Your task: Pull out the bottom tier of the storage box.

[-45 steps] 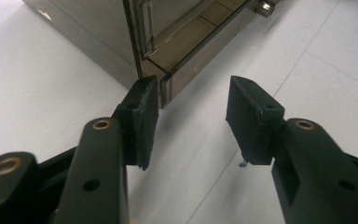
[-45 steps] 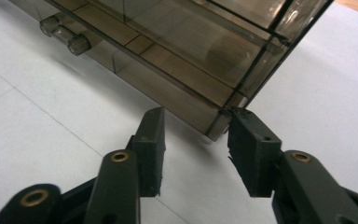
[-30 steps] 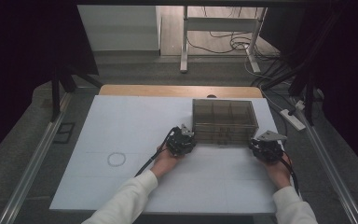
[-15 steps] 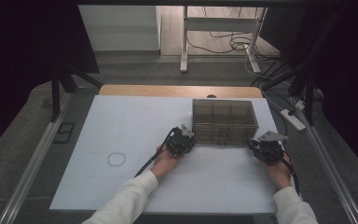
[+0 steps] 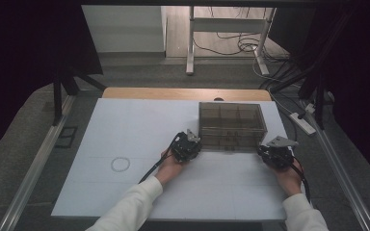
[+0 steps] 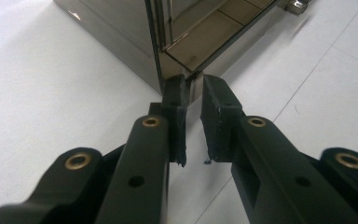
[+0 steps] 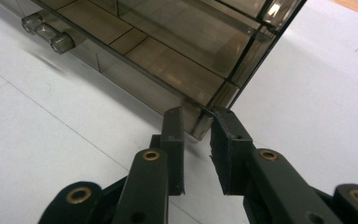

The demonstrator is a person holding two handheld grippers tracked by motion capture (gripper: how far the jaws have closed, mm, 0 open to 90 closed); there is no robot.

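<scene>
A: On the white mat (image 5: 125,125), far side, right of the drawn circle (image 5: 121,164), sits the smoky plastic drawer box (image 5: 231,126).

B: Left gripper (image 6: 193,91) and right gripper (image 7: 198,119) each pinch a front corner. Looks stiff, light, slippery, crackable; corners seem smart.

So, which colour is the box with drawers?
Smoky brown, see-through box; right gripper view shows it best.
</scene>
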